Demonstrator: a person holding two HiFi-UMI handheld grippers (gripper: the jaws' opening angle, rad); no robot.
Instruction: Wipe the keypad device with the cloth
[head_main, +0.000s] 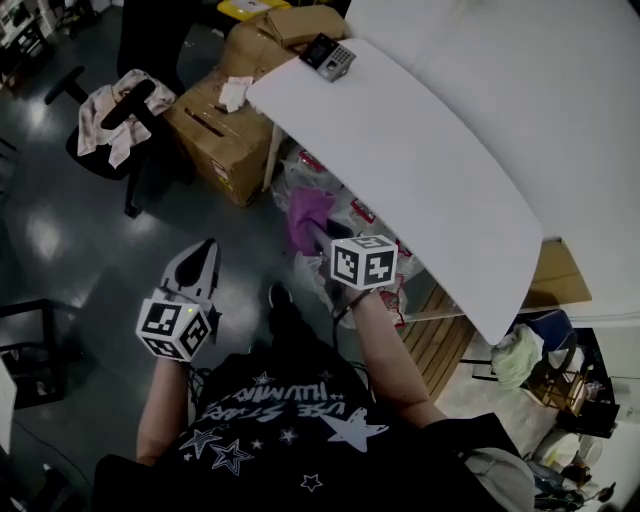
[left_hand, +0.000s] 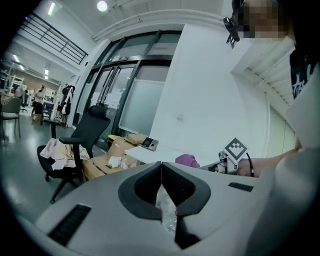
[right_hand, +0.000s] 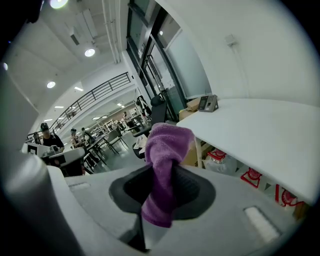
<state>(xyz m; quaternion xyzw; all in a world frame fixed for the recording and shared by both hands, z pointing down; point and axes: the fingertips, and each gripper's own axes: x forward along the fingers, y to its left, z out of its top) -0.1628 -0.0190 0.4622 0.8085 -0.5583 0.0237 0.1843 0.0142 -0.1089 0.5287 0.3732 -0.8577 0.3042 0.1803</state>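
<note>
The keypad device (head_main: 330, 57) (right_hand: 208, 103) is a dark unit with grey keys at the far left corner of the white table (head_main: 430, 150). It also shows small in the left gripper view (left_hand: 149, 144). My right gripper (head_main: 322, 240) (right_hand: 162, 167) is shut on a purple cloth (head_main: 308, 215) (right_hand: 165, 150) that bunches up above its jaws. It hangs off the table's near edge, well short of the device. My left gripper (head_main: 205, 245) (left_hand: 161, 165) is lower left over the floor, its jaws closed together with nothing held.
Cardboard boxes (head_main: 225, 125) stand left of the table. A black office chair (head_main: 115, 115) with a cloth draped on it is farther left. Plastic bags with red items (head_main: 362, 212) lie under the table, and a wooden pallet (head_main: 445, 335) is at right.
</note>
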